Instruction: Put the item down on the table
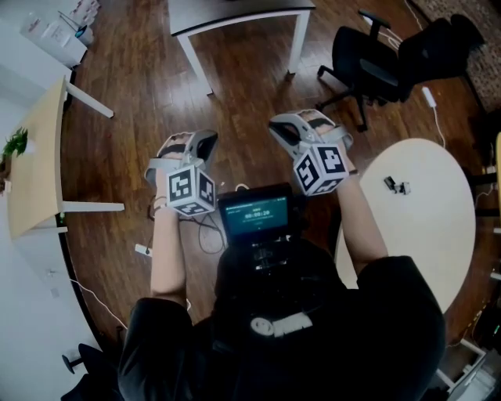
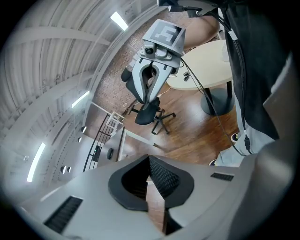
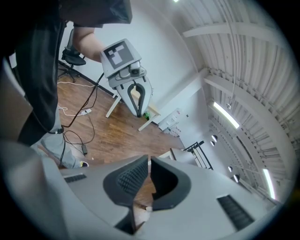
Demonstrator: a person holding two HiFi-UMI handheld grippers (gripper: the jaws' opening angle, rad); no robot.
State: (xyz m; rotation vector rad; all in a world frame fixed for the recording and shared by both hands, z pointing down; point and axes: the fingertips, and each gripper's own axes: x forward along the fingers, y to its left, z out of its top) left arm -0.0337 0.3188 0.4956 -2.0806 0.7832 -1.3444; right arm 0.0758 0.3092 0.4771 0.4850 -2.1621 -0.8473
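Dark plank flooring (image 1: pixel 235 102) runs across the whole room, and I take the pale round table (image 1: pixel 423 235) as my reference for everything below

Item: the only loose thing on the round table is a small object (image 1: pixel 397 186), part dark and part light. It lies on the half of the top nearer the chairs, clear of the rim. It is too small in the head view for me to make out its shape or type. Neither gripper touches it.

Left gripper (image 1: pixel 207 141): held over open floor, well apart from the round table, on the far side of the other gripper. In the left gripper view its ribbed pads meet at the tip, with nothing between them.

Right gripper (image 1: pixel 279 127): held just beside the round table's rim, its marker cube (image 1: pixel 321 168) overlapping that rim in the head view. Its jaws are drawn together to a thin slit and I see nothing between them.

Surface: the round table top is plain and cream-coloured, standing on a dark pedestal (image 2: pixel 216 101).

Room: two black office chairs (image 1: pixel 364 63) stand beyond the round table. A white-legged desk (image 1: pixel 235 17) stands further off, past the grippers. A light wooden desk (image 1: pixel 39 157) with a small green plant (image 1: pixel 16 143) is at the opposite side of the room from the round table. Cables and a white plug strip (image 1: pixel 142 251) lie on the flooring. Both gripper views show a white ribbed ceiling with strip lights (image 3: pixel 225 115)
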